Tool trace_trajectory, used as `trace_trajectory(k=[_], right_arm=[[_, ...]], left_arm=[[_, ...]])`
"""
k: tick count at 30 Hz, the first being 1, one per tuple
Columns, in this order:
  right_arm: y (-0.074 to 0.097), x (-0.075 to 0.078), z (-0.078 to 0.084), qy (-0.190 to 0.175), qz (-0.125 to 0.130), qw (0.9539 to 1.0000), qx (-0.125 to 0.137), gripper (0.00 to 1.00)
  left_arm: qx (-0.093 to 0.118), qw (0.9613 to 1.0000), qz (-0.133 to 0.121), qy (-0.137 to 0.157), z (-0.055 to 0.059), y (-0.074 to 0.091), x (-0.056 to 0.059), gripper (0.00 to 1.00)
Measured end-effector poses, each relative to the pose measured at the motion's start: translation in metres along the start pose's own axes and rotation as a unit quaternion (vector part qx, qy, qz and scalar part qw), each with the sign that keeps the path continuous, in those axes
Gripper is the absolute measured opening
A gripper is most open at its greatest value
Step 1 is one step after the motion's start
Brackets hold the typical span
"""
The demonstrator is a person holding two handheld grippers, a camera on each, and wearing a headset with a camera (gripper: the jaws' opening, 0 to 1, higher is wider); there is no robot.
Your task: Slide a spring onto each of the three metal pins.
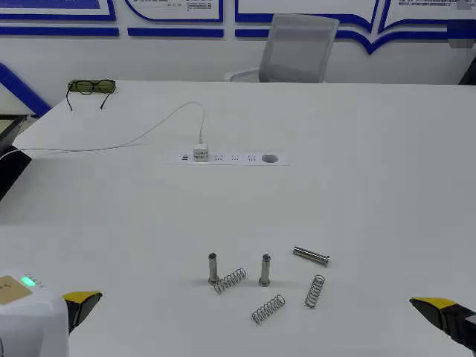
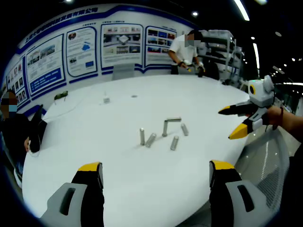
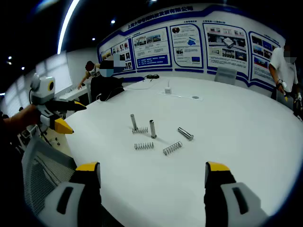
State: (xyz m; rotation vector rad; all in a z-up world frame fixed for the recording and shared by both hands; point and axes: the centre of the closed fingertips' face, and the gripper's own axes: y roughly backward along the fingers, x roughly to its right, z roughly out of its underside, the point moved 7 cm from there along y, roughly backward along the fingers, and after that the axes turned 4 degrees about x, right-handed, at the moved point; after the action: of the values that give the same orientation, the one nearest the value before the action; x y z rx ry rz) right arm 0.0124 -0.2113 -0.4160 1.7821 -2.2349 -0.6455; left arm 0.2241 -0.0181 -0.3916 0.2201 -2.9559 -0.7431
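Three metal pins and three loose springs lie on the white table (image 1: 357, 171). Two pins stand upright (image 1: 213, 268) (image 1: 265, 270); the third pin (image 1: 311, 256) lies on its side. One spring (image 1: 230, 280) rests against the left upright pin, another spring (image 1: 268, 309) lies nearer me, and the last spring (image 1: 315, 291) lies below the lying pin. My left gripper (image 1: 82, 301) hangs at the lower left and my right gripper (image 1: 435, 309) at the lower right, both well away from the parts. In their own views, the left gripper (image 2: 156, 175) and right gripper (image 3: 151, 172) stand open, holding nothing.
A power strip (image 1: 227, 158) with a white charger and cable sits mid-table. Dark glasses (image 1: 91, 87) lie at the far left corner. A grey chair (image 1: 297, 48) stands behind the table. A mesh chair back (image 3: 45, 170) is near the table edge. People stand in the background.
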Motion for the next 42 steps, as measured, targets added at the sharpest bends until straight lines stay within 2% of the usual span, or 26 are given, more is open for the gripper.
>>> trace_trajectory(k=[32, 42], right_arm=[[-0.0001, 0.0024, 0.0019, -0.006, 0.001, 0.9999, -0.009, 0.92], [-0.0050, 0.0073, -0.0019, 0.003, 0.000, 0.9998, -0.018, 0.91]], left_arm=[[0.003, 1.0000, 0.003, 0.000, -0.0015, -0.0020, 0.0022, 0.95], [0.013, 0.9999, 0.007, 0.005, -0.0023, -0.0043, 0.0032, 0.94]])
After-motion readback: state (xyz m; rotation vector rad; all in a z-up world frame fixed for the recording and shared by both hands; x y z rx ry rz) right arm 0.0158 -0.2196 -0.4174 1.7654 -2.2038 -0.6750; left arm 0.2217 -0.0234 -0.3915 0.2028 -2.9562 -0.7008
